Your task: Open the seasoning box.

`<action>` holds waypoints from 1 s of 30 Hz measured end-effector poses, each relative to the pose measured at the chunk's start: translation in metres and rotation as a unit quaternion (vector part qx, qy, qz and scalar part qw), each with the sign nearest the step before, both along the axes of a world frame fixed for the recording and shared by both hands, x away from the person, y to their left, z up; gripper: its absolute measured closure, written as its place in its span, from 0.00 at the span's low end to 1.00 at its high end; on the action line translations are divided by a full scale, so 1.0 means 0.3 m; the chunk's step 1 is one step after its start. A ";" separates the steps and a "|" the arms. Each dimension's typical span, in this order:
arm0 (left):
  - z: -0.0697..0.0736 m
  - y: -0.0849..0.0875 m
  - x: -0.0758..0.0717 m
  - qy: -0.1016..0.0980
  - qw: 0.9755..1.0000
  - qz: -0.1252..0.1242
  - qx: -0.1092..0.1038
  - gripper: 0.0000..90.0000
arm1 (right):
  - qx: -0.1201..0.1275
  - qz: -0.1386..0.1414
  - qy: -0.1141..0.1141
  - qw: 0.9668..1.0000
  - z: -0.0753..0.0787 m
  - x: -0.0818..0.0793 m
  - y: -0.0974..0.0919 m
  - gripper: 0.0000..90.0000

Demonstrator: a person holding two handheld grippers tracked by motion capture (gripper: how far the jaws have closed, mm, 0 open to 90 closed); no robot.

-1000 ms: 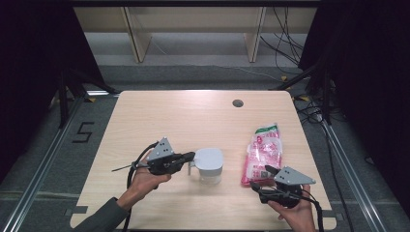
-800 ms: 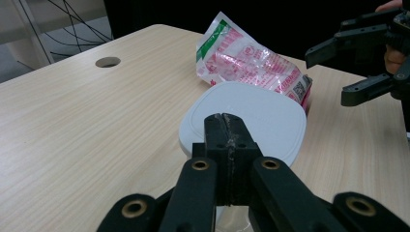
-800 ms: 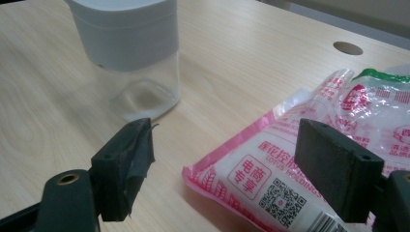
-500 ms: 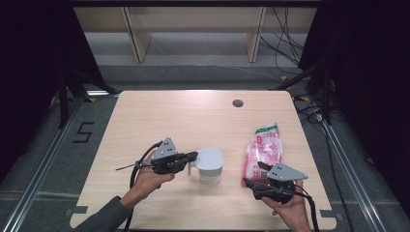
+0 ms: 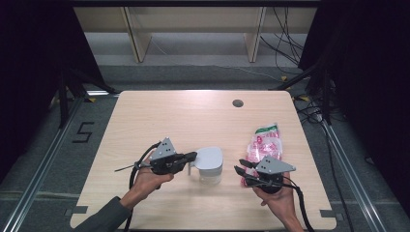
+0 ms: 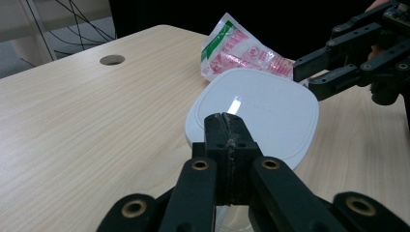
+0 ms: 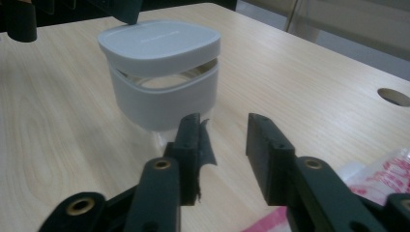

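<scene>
One white-lidded clear container [image 5: 209,166] beside pink-printed packet [image 5: 264,143], contents unclear.

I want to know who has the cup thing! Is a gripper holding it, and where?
The left gripper grips the white-lidded container at its left side, under the lid; what its shut jaws pinch is hidden. The right gripper, jaws just closing, holds nothing.

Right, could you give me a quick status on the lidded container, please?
Status: left claw shut at the lidded container, handle side. The right claw has just been closing, empty, short of it. Pink pouch lies beside the right claw, not blocking.
</scene>
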State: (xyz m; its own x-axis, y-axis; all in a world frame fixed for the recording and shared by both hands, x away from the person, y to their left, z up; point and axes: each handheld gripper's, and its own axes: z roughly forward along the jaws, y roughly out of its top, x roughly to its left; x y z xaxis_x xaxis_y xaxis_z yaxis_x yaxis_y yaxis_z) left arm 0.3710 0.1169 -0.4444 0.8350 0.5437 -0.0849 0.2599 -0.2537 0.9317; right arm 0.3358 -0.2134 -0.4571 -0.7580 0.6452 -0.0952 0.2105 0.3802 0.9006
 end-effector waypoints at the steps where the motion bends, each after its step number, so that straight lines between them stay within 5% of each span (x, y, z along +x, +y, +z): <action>1: -0.002 0.000 0.001 0.003 1.000 0.000 -0.006 0.99 | 0.010 0.002 0.011 1.000 -0.002 0.006 0.011 0.80; 11: -0.002 0.007 0.002 -0.007 1.000 -0.006 0.001 0.99 | 0.015 0.041 0.002 0.999 0.010 0.023 0.059 0.99; 30: -0.007 0.007 -0.004 0.002 1.000 0.001 -0.008 0.99 | -0.012 0.056 0.005 0.998 0.029 0.028 0.131 1.00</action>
State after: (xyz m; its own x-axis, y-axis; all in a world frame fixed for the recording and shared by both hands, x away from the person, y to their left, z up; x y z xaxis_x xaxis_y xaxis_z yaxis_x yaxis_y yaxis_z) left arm 0.3698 0.1191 -0.4466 0.8338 0.5437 -0.0960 0.2633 -0.2387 0.9347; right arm 0.3443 -0.1743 -0.4483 -0.8263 0.5538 -0.1025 0.1735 0.4235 0.8891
